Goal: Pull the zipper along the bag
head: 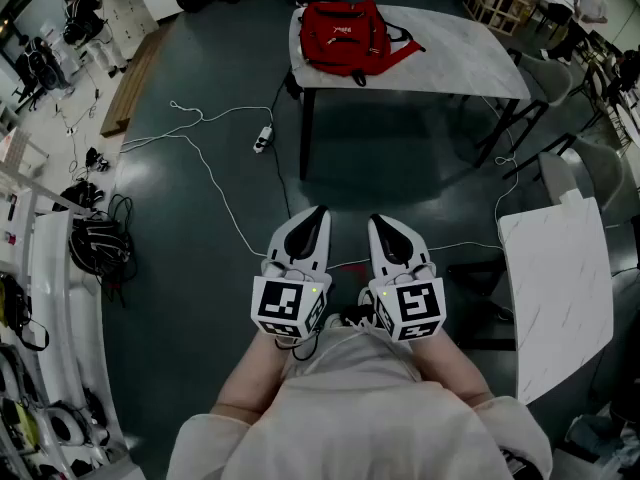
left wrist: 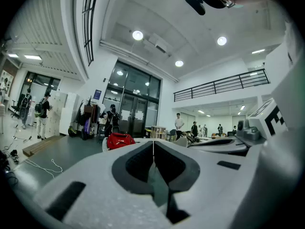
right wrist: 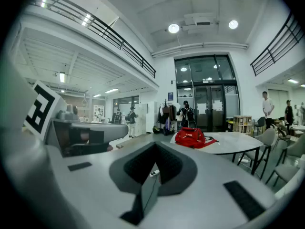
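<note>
The backpack (head: 345, 36) lies on the far bench (head: 470, 63), toward its left end. The left tongs (head: 316, 213) and right tongs (head: 377, 221) sit side by side, near each other and well short of that bench (floor (head: 200, 298) lies between). A power strip (head: 262, 139) rests on the floor just left of the bench's leg, and a cable (head: 217, 188) trails from there toward the tongs. A second bench (head: 555, 288) stands right of the right tongs. A chair (head: 552, 71) stands right of the far bench.
</note>
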